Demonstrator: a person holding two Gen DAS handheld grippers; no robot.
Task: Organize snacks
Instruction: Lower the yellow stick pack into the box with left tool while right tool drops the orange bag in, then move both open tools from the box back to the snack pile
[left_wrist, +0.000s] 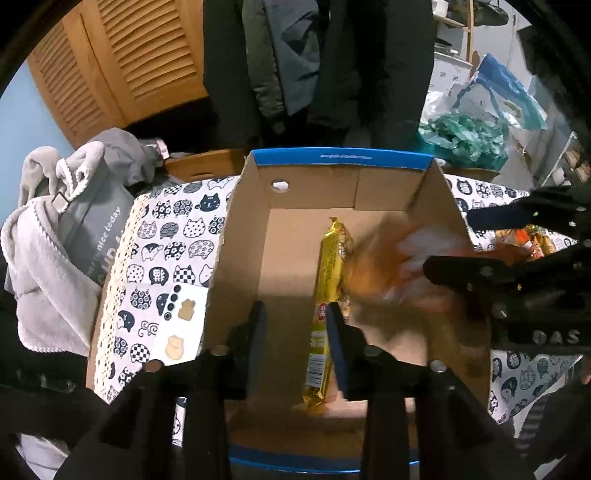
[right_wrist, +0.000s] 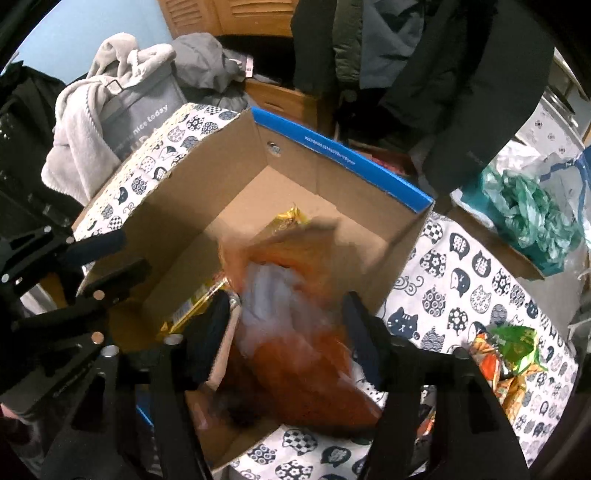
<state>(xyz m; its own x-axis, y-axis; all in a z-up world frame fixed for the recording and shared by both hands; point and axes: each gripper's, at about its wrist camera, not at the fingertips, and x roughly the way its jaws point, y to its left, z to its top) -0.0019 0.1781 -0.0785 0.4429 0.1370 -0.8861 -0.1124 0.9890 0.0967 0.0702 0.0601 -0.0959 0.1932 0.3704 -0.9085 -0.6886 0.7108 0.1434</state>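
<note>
Left wrist view: looks steeply down from close above the near end of the open cardboard box (left_wrist: 303, 258), facing along its length toward the hanging coats (left_wrist: 295, 55). Right wrist view: close above the box's (right_wrist: 258, 192) near right corner, facing diagonally across it. Shared field: the box interior, the gold snack bar (left_wrist: 325, 295) (right_wrist: 192, 306), the cat-print desk (left_wrist: 162, 258) (right_wrist: 461, 280), the coats (right_wrist: 406, 55), and the grey bag (left_wrist: 88, 229) (right_wrist: 140, 110)

Box (left_wrist: 240, 236) on table (left_wrist: 155, 258), ahead of both tongs. Bar (left_wrist: 325, 295) lies in box, bag (right_wrist: 295, 325) to its right. Snack pile (right_wrist: 506, 354) on table, right of box.
</note>
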